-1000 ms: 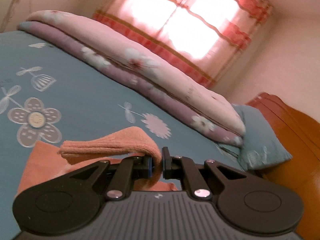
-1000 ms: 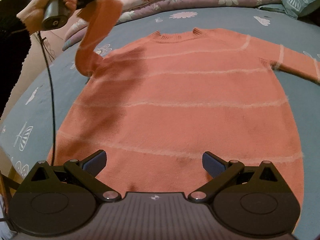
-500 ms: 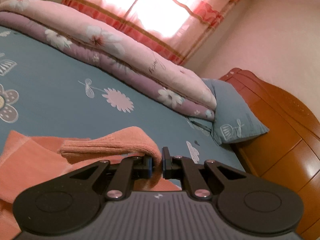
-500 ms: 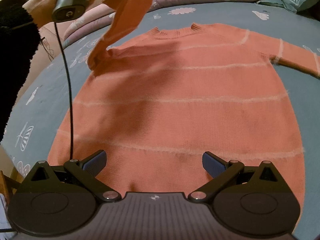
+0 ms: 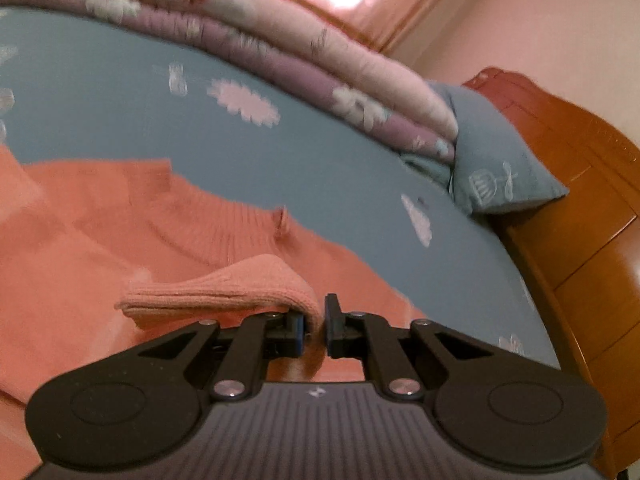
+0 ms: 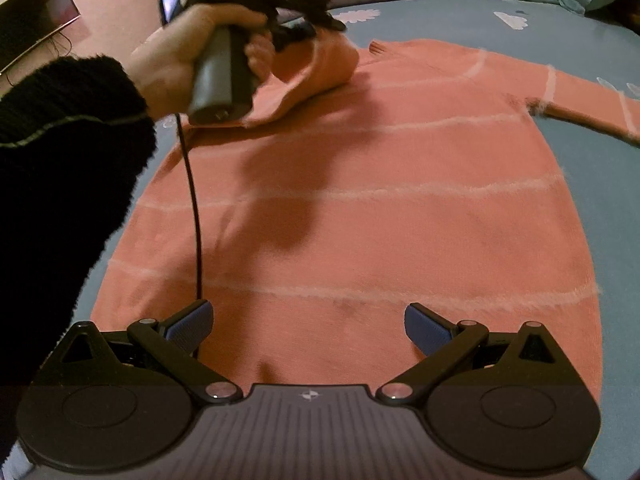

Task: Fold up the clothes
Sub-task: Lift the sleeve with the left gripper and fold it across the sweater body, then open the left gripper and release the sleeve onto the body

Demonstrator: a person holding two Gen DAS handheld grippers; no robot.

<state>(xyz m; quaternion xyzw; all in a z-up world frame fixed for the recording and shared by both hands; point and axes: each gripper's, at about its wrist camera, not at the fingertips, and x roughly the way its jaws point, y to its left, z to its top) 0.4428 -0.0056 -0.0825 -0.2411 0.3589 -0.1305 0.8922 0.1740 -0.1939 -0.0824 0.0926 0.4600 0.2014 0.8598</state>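
Note:
An orange sweater with pale stripes lies flat, front up, on the blue bed sheet. My left gripper is shut on the cuff of its left sleeve, which hangs folded over the chest just below the ribbed collar. The right wrist view shows that same left gripper in a person's hand, low over the sweater's upper left, with the sleeve draped under it. The other sleeve stretches out to the right. My right gripper is open above the hem, nothing between its fingers.
Folded floral quilts lie along the far side of the bed, with a blue pillow against the wooden headboard. A black cable hangs from the left gripper across the sweater. A black-sleeved arm fills the left of the right wrist view.
The left gripper has carried the sleeve inward and down, from high beside the sweater to low over its chest near the collar. The right gripper has kept still and open.

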